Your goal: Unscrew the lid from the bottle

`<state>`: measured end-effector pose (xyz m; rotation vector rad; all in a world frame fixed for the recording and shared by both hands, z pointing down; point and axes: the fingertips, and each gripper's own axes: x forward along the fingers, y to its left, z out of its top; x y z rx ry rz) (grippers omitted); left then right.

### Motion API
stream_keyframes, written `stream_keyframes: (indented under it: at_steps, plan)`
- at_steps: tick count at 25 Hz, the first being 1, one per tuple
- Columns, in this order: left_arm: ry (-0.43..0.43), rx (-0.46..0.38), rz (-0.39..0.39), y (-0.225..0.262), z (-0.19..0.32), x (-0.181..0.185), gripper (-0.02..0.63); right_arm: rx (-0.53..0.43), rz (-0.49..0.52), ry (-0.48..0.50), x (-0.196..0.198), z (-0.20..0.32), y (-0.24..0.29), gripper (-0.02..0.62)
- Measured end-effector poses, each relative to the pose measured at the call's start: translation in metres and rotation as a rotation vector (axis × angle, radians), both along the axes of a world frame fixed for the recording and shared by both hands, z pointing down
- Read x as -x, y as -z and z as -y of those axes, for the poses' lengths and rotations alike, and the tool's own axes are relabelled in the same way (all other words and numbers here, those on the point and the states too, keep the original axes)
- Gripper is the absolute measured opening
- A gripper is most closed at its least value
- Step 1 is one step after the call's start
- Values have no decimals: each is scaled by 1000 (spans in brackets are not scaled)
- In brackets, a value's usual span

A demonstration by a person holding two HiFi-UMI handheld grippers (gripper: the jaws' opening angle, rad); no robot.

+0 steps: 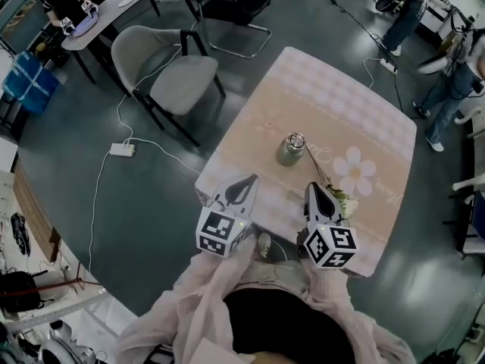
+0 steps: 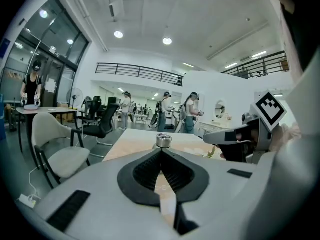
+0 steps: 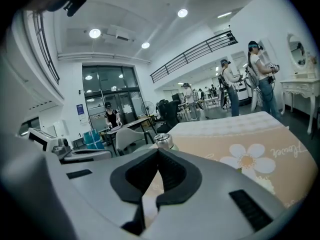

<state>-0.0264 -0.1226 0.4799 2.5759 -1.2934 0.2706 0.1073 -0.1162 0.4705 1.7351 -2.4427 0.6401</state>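
A small greenish bottle point(image 1: 290, 151) with a shiny metal lid point(image 1: 295, 139) stands upright near the middle of the table point(image 1: 379, 112). My left gripper point(image 1: 250, 179) hovers at the table's near left edge, shut and empty, its tips short of the bottle. To its right, my right gripper point(image 1: 314, 188) is likewise shut with nothing held, over the near side of the table. In the left gripper view the lid point(image 2: 163, 140) shows just past the closed tips of the left gripper point(image 2: 161, 151). The right gripper view has the lid point(image 3: 163, 140) just beyond the right gripper point(image 3: 158, 149).
The table wears a beige cloth printed with a white flower point(image 1: 356, 170). A dried flower sprig point(image 1: 331, 186) lies by the right gripper. A grey chair point(image 1: 167, 70) stands at the table's far left, with a power strip point(image 1: 121, 149) and cable on the floor. People stand at the back right.
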Motion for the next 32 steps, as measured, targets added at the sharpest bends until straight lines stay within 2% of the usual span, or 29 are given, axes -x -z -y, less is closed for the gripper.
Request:
stream_keyframes:
  at_steps: [10,20,21,24,28,32]
  plan:
    - [-210,30,-14,-4,30,-24,26,8,-3,-182,-16,0,14,12]
    - [-316,52,-21,-23,52,-45,29,55,-19,-271,-26,1,2,12]
    - [-322,57,-23,-25,54,-47,39,60,-21,-277,-26,0,2,12]
    - [-350,79,-23,-32,59,-53,151,73,-31,-295,-27,0,0,12]
    - [-366,92,-16,-43,70,-61,250,89,-39,-312,-28,-2,-1,12]
    - [-369,93,-14,-54,82,-70,315,109,-53,-328,-33,-4,-3,12]
